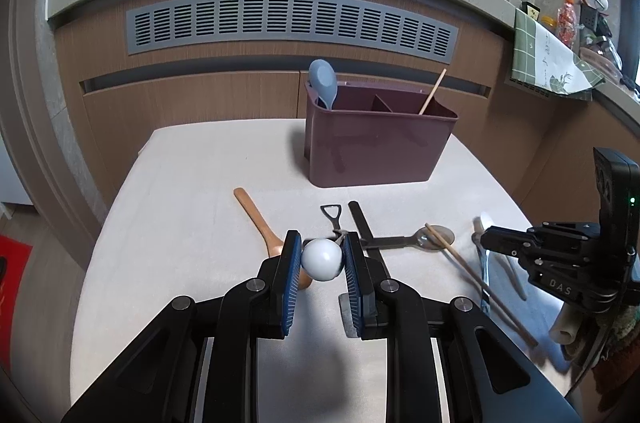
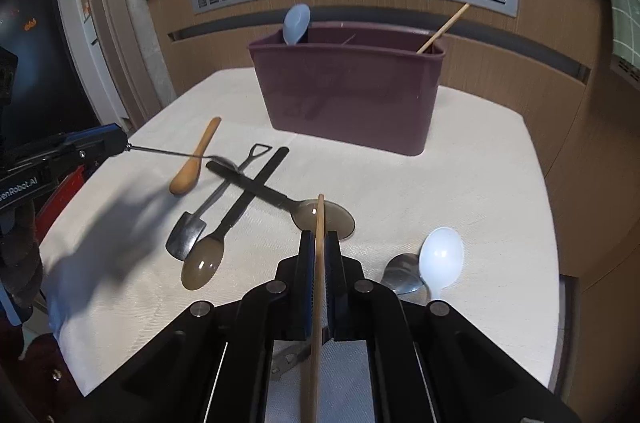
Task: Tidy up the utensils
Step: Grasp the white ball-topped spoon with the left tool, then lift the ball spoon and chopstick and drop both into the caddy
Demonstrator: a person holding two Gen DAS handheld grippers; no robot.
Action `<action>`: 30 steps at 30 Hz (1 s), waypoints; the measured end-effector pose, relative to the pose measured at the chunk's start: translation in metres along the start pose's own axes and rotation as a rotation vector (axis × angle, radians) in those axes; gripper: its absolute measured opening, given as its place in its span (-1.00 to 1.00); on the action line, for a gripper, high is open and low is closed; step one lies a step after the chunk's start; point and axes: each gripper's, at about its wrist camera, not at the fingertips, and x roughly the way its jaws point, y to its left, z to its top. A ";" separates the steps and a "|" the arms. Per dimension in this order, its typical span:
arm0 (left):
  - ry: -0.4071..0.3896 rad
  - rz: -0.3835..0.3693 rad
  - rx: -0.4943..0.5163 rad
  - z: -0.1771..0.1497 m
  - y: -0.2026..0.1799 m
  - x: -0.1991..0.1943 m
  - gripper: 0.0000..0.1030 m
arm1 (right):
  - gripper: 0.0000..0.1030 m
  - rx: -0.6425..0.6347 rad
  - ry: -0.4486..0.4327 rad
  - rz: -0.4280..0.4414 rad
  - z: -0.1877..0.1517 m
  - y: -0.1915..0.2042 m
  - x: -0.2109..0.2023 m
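Both tools had something. The left tool (image 1: pixel 322 259) was clamped on a white ball (image 1: pixel 321 259) fixed to a thin metal utensil, which stuck out level above the bench (image 2: pixel 480 183), its far end over the middle. The right tool (image 2: pixel 320 255) was shut on a wooden chopstick (image 2: pixel 319 287), whose long axis ran straight along the fingers, tip toward the far edge. I'd guess the chopstick is light, stiff and a bit slick, so gripping mid-length is sensible. The purple caddy (image 2: pixel 348 95) stood near the far edge, already holding a blue spoon (image 2: pixel 297 21) on its left side and another chopstick (image 2: pixel 443 28) on its right. Several spoons lay loose mid-bench.
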 end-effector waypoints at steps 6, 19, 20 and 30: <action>-0.031 -0.013 -0.002 0.005 -0.002 -0.014 -0.57 | -0.92 0.022 -0.032 0.003 0.003 -0.005 -0.015; -0.050 -0.032 -0.012 0.010 -0.002 -0.024 -0.57 | -0.80 0.037 0.090 0.047 -0.005 -0.004 0.012; -0.049 -0.031 -0.012 0.010 -0.002 -0.024 -0.57 | -0.76 0.036 0.096 0.036 -0.007 -0.004 0.015; -0.045 -0.038 -0.030 0.012 0.001 -0.023 -0.56 | -0.85 0.011 0.152 0.000 -0.001 -0.005 0.052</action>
